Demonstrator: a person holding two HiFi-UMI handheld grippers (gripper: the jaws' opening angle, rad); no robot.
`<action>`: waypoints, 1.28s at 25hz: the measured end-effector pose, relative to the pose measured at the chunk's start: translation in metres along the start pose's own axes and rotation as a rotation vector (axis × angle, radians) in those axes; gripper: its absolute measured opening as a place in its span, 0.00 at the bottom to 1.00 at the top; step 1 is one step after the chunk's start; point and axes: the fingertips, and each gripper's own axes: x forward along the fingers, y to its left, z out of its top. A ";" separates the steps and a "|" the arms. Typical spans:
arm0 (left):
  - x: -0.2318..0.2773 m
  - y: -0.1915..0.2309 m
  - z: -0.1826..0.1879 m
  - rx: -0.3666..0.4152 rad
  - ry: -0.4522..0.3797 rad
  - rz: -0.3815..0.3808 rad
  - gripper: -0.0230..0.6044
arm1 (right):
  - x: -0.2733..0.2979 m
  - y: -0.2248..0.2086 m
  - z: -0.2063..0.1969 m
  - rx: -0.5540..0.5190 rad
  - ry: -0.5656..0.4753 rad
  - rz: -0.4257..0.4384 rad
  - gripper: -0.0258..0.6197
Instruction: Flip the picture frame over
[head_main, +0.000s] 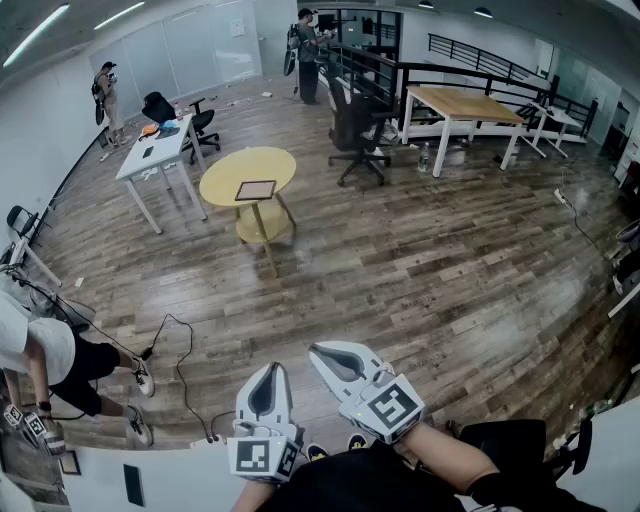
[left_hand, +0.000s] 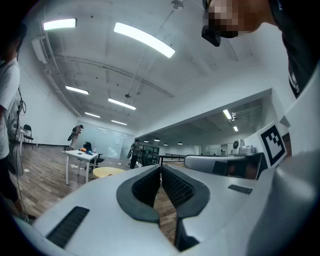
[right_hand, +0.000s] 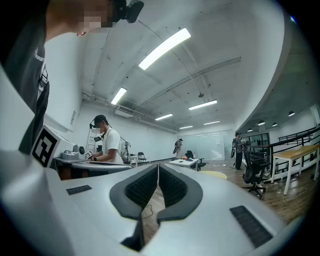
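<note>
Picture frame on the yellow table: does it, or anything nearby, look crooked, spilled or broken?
Nothing stands out. The picture frame lies flat on the yellow table, nothing spilled; it is too far off to judge damage. A loose black cable trails over the floor.

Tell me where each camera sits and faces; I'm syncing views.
Head view: on the person's head, looking down at floor and yellow table; left gripper and right gripper show below.
Left gripper view: on the left gripper, level along its shut fingers; right gripper beside.
Right gripper view: mirrored, shut fingers, left gripper beside.
Shared: all see the yellow table.
</note>
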 end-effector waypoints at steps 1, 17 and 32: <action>0.001 0.001 0.001 -0.001 0.000 0.000 0.09 | 0.001 -0.002 0.000 -0.001 -0.003 -0.002 0.07; 0.008 0.011 0.004 0.005 0.001 -0.035 0.09 | 0.007 -0.017 0.001 0.059 -0.048 -0.067 0.08; -0.016 0.090 0.000 -0.009 0.011 0.036 0.09 | 0.044 -0.012 -0.009 0.067 -0.019 -0.137 0.08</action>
